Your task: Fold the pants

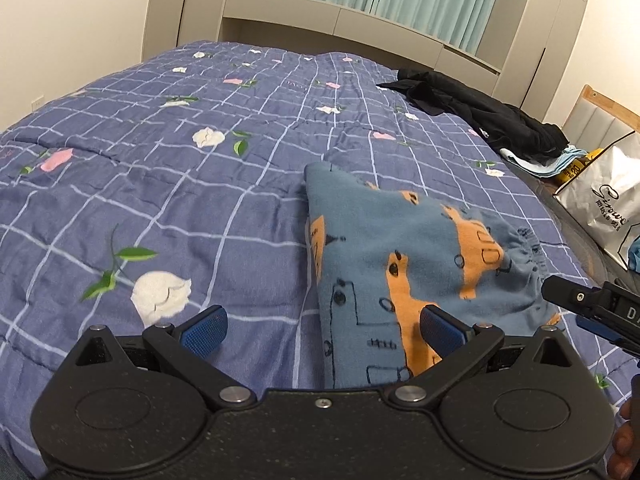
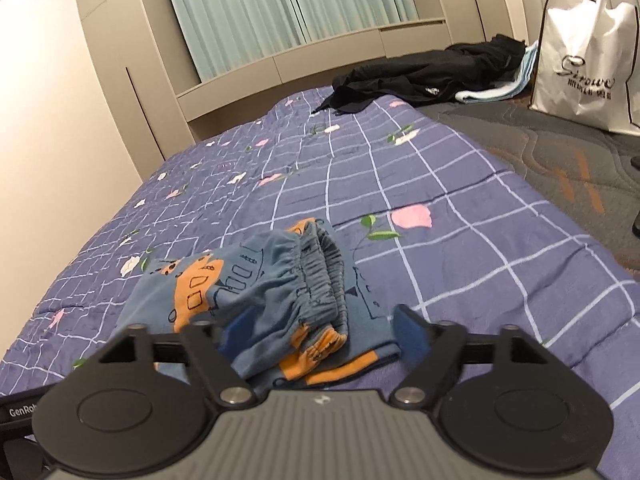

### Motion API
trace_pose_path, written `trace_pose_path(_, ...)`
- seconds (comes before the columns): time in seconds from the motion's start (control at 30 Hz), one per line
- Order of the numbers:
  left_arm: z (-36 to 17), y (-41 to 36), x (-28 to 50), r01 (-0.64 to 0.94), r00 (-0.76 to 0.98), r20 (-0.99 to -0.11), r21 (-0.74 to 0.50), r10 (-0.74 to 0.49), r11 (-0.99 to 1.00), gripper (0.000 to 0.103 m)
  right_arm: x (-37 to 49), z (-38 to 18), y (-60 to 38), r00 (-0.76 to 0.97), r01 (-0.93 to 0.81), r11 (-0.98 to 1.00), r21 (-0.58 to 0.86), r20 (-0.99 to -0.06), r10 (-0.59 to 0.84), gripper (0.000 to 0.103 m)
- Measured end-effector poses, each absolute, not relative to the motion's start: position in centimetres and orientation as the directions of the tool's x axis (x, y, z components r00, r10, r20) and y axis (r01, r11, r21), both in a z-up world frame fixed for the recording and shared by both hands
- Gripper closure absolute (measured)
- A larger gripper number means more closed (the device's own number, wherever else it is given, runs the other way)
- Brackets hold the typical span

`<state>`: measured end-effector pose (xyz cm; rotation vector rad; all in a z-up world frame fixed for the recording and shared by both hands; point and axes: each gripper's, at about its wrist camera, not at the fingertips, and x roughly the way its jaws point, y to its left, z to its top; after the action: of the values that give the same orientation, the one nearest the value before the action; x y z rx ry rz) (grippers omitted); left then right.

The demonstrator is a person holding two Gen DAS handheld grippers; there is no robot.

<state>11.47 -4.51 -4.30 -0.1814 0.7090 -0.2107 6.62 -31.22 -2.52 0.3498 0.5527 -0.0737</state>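
Folded pants (image 2: 280, 300) (claws wide) on quilt (image 2: 460, 240)

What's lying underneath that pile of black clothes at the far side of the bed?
Under the black clothes a stack of folded light blue cloth sticks out at the edge. How far it runs beneath, and whether anything else lies there, is covered.

**Colours and patterns on the bed**

Pants (image 1: 404, 264): dusty blue, orange blocks, thin black line drawings; the gathered waistband is the same blue. Quilt (image 1: 200, 184): purple-blue, pale grid lines, scattered white and pink flowers with green leaves. Mattress (image 2: 560, 160): dark grey with wavy stitching and orange marks. Heap of clothes (image 1: 480, 116): black, over light blue folded cloth. Bag (image 2: 588, 72): white, black lettering, dark trim. Curtains (image 2: 280, 4): pale green. Cabinets beige. Left tongs (image 1: 322, 330): black, blue pads. Right tongs (image 2: 320, 340): black and grey.
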Motion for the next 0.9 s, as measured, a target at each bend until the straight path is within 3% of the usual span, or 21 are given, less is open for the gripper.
trace_pose_path(0.13, -3.5, -4.5, 12.5, 0.128, 0.76, -0.603, -0.225, -0.242, 0.966, 0.001, 7.3, -2.0, -31.2, 0.859, 0.152, 0.952, 0.264, -0.511, 0.005, 0.0)
trace_pose_path(0.47, -1.6, -7.5, 17.3, 0.211, 0.785, -0.565, -0.144, -0.256, 0.967, 0.001, 12.2, -1.3, -31.2, 0.859, 0.119, 0.979, 0.164, -0.511, -0.018, 0.0)
trace_pose_path(0.73, -2.8, -9.7, 20.6, 0.214, 0.77, -0.607, -0.045, -0.196, 0.976, 0.001, 16.4, -2.5, -30.1, 0.826, 0.051, 0.998, 0.04, -0.563, -0.02, 0.0)
trace_pose_path(0.9, -4.2, -9.0, 22.2, 0.189, 0.736, -0.647, -0.084, -0.198, 0.978, 0.0, 17.4, -3.4, -30.4, 0.817, 0.09, 0.996, -0.01, -0.57, -0.08, 0.0)
